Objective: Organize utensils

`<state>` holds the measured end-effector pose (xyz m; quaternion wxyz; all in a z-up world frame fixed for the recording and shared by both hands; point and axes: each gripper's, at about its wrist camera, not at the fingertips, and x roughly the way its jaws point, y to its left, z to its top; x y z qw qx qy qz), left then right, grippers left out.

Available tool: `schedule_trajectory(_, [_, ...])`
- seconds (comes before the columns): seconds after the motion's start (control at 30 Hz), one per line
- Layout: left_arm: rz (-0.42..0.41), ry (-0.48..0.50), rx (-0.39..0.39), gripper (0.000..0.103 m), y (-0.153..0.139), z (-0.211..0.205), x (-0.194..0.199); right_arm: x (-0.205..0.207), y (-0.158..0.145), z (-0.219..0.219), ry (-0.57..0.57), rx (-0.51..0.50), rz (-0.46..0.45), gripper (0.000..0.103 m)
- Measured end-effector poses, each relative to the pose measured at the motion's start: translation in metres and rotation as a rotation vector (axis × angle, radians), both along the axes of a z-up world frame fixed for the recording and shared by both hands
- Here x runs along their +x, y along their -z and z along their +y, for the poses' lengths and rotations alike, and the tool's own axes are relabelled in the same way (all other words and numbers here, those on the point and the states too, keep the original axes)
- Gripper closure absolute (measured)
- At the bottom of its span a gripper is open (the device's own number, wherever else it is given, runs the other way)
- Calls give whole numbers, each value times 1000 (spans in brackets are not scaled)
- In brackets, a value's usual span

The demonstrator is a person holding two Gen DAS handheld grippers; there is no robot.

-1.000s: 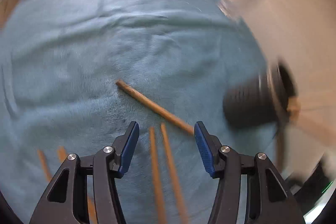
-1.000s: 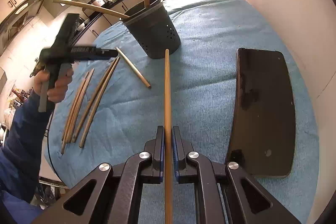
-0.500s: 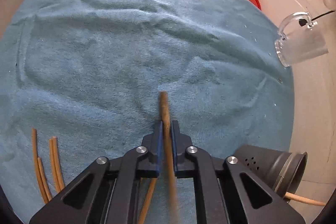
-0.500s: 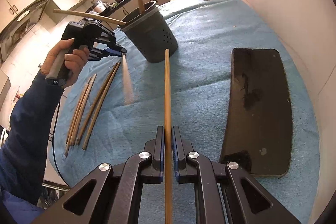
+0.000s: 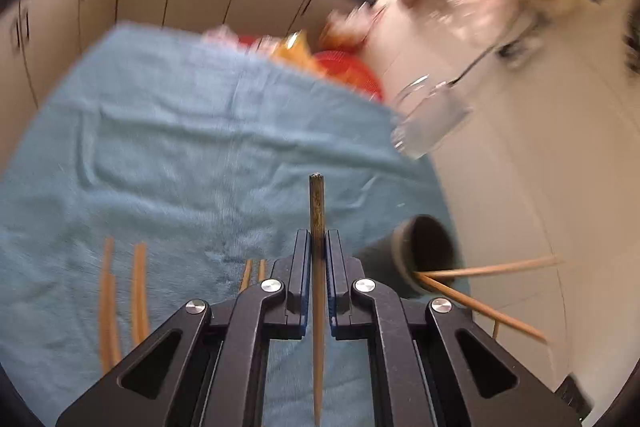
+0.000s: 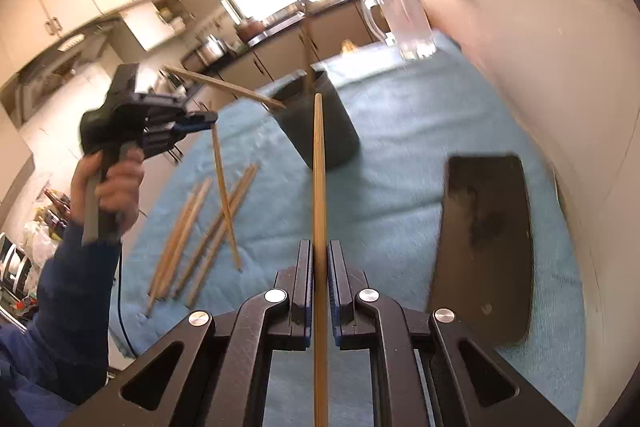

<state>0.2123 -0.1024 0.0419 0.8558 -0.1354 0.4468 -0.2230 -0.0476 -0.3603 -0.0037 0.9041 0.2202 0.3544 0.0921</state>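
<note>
My left gripper (image 5: 318, 239) is shut on a wooden chopstick (image 5: 317, 203) and holds it lifted above the blue towel (image 5: 180, 155); in the right wrist view the left gripper (image 6: 200, 119) has the chopstick (image 6: 225, 199) hanging down from it. My right gripper (image 6: 319, 251) is shut on another chopstick (image 6: 318, 167) that points toward the dark utensil holder (image 6: 320, 131). The holder (image 5: 420, 251) has two chopsticks (image 5: 488, 269) sticking out. Several loose chopsticks (image 6: 200, 235) lie on the towel.
A black tray (image 6: 484, 239) lies on the towel to the right. A glass jug (image 6: 404, 19) stands at the far edge by the white wall; it also shows in the left wrist view (image 5: 432, 123). A red bowl (image 5: 348, 67) sits beyond the towel.
My left gripper closed on a chopstick from the towel and lifted it, tilting upward. The right gripper kept its chopstick and moved slightly closer to the holder.
</note>
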Motion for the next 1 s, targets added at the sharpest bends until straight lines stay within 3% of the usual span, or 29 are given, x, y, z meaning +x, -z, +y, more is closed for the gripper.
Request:
schedule_trajectory(0.1, [-106, 24, -11, 97, -30, 5, -33, -2, -15, 5, 7, -9, -62, 96])
schedule_trajectory(0.23, [-171, 43, -32, 97, -57, 13, -52, -3, -33, 10, 21, -19, -129, 96])
schedule_trajectory(0.63, [-217, 50, -61, 97, -87, 30, -76, 3, -74, 24, 66, -69, -274, 96])
schedule_trajectory(0.73, [-196, 52, -70, 97, -83, 33, -75, 28, -60, 37, 19, -140, -106, 96])
schedule_trajectory(0.87, [-176, 47, -78, 97, -78, 38, -73, 62, -9, 55, -77, -232, 184, 96])
schedule_trajectory(1.0, [-172, 45, -87, 97, -78, 43, -72, 75, 23, 65, -142, -276, 311, 96])
